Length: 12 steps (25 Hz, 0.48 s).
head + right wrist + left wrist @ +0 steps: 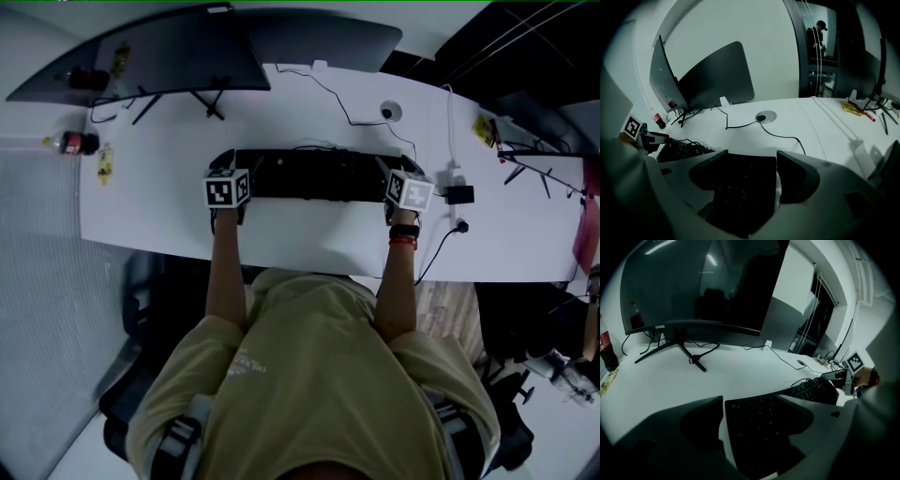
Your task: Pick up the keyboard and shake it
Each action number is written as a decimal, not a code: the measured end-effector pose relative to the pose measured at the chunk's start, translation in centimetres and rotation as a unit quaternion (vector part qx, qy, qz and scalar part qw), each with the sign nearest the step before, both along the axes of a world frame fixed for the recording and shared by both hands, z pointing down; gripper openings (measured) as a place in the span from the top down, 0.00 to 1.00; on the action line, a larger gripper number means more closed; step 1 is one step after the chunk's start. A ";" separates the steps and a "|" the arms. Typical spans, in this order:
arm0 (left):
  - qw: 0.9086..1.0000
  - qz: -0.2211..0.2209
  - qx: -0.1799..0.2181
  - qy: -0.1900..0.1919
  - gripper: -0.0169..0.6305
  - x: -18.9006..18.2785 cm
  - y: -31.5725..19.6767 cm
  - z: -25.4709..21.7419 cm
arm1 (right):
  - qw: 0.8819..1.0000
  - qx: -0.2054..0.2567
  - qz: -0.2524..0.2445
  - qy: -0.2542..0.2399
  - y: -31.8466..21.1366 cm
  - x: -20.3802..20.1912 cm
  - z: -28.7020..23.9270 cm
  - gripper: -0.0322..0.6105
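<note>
Jaws of the left gripper (751, 399) and right gripper (752, 153) stand spread, each straddling one end of the single keyboard (314, 175). A pale sliver beside the outer jaw suggests neither has clamped yet, though the dim views leave this uncertain. The keyboard lies flat on the table (309, 234) before two monitors (141, 56); it is probably light, stiff and smooth-edged, so it is best gripped at both ends, with slack left for its cable.

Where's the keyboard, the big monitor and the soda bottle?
keyboard (314, 175): head view, middle of its keys.
monitor (693, 287): left gripper view, middle of its dark screen.
soda bottle (80, 143): head view, middle of its body.
</note>
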<state>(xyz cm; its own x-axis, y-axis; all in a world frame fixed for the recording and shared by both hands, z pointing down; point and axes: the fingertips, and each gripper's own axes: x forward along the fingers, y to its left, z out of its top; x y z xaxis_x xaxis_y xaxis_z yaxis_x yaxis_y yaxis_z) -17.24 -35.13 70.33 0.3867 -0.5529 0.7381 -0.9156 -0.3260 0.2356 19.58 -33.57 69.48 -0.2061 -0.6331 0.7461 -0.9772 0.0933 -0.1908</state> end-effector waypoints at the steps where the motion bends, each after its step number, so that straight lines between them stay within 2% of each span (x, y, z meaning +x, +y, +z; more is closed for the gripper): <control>1: 1.000 0.000 -0.001 -0.001 0.45 0.0 0.0 0.1 | 1.000 -0.001 0.002 -0.002 0.0 0.0 0.0 0.45; 12: 1.000 -0.006 -0.011 -0.003 0.45 0.3 -0.7 1.1 | 1.000 -0.010 0.014 -0.024 0.0 0.1 0.3 0.44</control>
<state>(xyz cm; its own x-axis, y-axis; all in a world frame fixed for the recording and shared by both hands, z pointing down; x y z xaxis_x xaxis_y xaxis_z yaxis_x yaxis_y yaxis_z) -16.92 -35.82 71.47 0.3764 -0.5412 0.7520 -0.9206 -0.3098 0.2378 19.71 -33.57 69.78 -0.2238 -0.6238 0.7489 -0.9693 0.0618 -0.2381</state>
